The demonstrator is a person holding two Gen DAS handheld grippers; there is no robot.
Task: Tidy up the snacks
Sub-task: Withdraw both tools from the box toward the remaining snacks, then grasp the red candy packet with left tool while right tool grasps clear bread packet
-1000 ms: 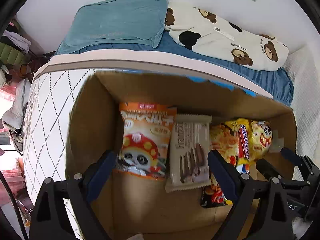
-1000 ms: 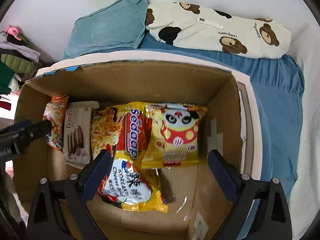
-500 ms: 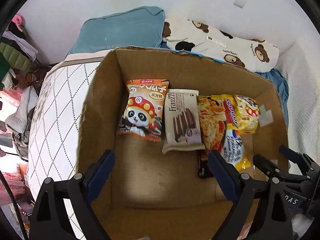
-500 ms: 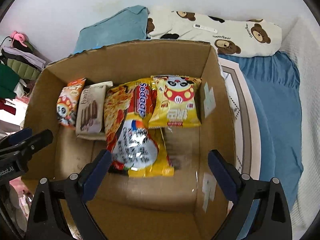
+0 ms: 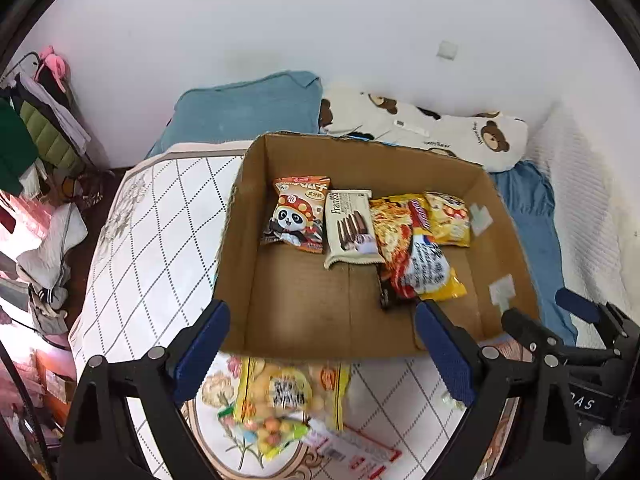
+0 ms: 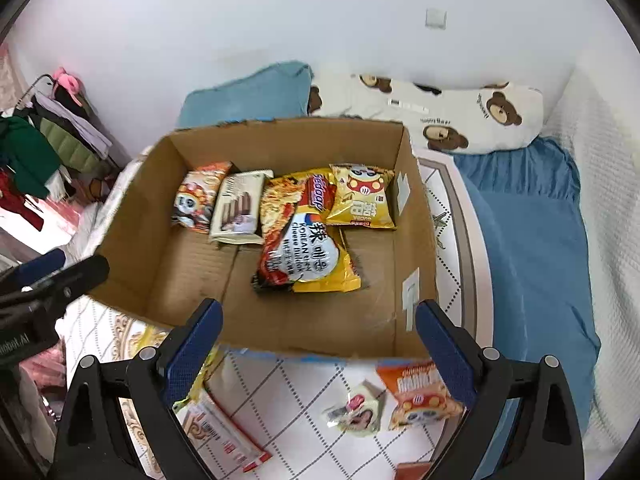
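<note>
A cardboard box (image 5: 236, 248) (image 6: 132, 264) stands on the bed. It holds an orange panda bag (image 5: 298, 214), a Franzzi wafer pack (image 5: 352, 232), a noodle pack (image 6: 304, 248) and a yellow snack bag (image 6: 362, 198). My left gripper (image 5: 322, 346) is open and empty above the box's near edge, over a yellow bag of coloured balls (image 5: 286, 400). My right gripper (image 6: 318, 346) is open and empty. Near it lie an orange snack bag (image 6: 418, 394), a small white packet (image 6: 356, 416) and a red-and-white pack (image 6: 224, 432).
The box sits on a quilted white mat (image 5: 148, 240). Behind it are a blue pillow (image 5: 248, 108) and a bear-print pillow (image 5: 432, 132) against the wall. Clothes (image 6: 36, 148) pile up at the left. A blue sheet (image 6: 532, 248) runs along the right.
Both grippers have pulled back and up out of the box. The box's near edge and the loose snacks in front of it have come into view.
</note>
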